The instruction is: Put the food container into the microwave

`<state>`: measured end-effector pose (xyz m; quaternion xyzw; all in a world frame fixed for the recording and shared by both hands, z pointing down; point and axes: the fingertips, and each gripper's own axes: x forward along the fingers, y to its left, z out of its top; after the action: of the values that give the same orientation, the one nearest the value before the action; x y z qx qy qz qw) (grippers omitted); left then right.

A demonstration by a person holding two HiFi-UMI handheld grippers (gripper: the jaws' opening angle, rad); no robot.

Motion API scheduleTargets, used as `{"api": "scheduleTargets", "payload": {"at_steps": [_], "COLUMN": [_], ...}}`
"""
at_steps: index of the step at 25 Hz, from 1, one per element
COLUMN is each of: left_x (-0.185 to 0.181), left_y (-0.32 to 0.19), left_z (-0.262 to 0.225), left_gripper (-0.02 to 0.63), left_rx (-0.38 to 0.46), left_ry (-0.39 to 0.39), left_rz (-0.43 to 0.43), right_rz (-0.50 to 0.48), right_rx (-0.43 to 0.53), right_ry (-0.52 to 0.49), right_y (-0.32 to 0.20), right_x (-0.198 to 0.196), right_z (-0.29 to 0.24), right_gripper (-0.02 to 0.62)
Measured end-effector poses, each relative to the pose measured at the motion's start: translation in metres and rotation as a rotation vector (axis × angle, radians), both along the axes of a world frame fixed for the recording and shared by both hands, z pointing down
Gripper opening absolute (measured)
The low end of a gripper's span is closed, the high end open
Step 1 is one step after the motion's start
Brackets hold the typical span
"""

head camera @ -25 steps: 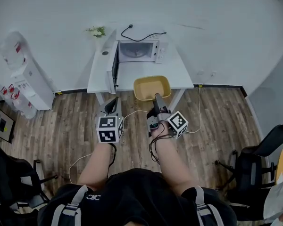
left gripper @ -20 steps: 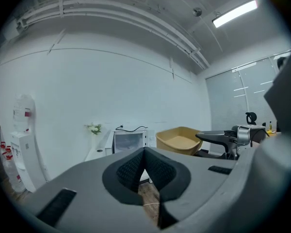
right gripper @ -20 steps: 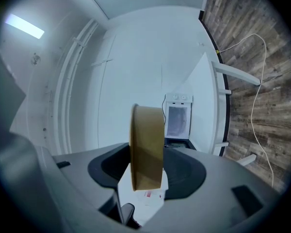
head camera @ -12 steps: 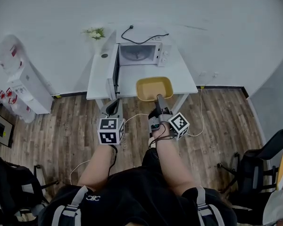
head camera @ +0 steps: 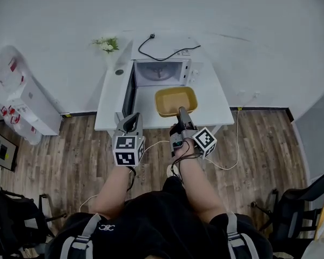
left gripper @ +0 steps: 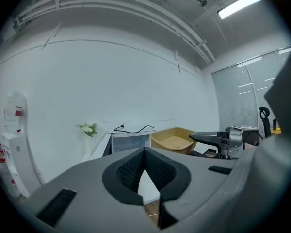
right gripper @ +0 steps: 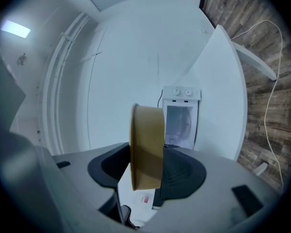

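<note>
Far L, off the desk [head camera: 218,99]: water dispenser [head camera: 21,99]. At back-L corner, flowers [head camera: 106,45]. Over front-L edge hangs the L gripper [head camera: 130,121], tongs pressed together, nothing btwn. Just beside it the microwave door [head camera: 130,88] stands wide open. At back edge sits the microwave [head camera: 161,72], cable [head camera: 162,50] on top. The food container [head camera: 175,101] is over mid-desk, right in front of the cavity w/ nothing btwn them, R gripper [head camera: 182,112] pinching its near rim.

Microwave [head camera: 161,72] at table [head camera: 218,104] rear, door [head camera: 129,88] swung left; food container [head camera: 176,101] before its opening; flowers [head camera: 106,44] behind-left.
</note>
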<state>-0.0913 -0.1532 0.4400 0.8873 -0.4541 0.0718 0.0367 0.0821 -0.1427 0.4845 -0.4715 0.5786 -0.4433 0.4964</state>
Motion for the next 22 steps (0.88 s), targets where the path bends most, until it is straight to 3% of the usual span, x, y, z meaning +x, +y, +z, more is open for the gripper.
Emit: {"api": "scheduleTargets", "payload": {"at_steps": [13, 17, 22], "left_x": [0.099, 0.115, 0.115], "left_y": [-0.189, -0.233, -0.266], "left_z": [0.017, 0.030, 0.042], "left_gripper": [0.002, 0.002, 0.002], "left_rx": [-0.063, -0.095, -0.119], "left_ry": [-0.032, -0.045, -0.067], "left_rz": [-0.091, -0.138, -0.178], "right_rz": [-0.122, -0.173, -0.200], "right_rx": [-0.103, -0.132, -0.167], "right_ry": [-0.035, 0.001, -0.081], "right_y": [-0.196, -0.247, -0.300], "right_x": [0.081, 0.093, 0.094], "right_z": [0.042, 0.065, 0.093], "right_gripper": [0.218, 0.218, 0.218]}}
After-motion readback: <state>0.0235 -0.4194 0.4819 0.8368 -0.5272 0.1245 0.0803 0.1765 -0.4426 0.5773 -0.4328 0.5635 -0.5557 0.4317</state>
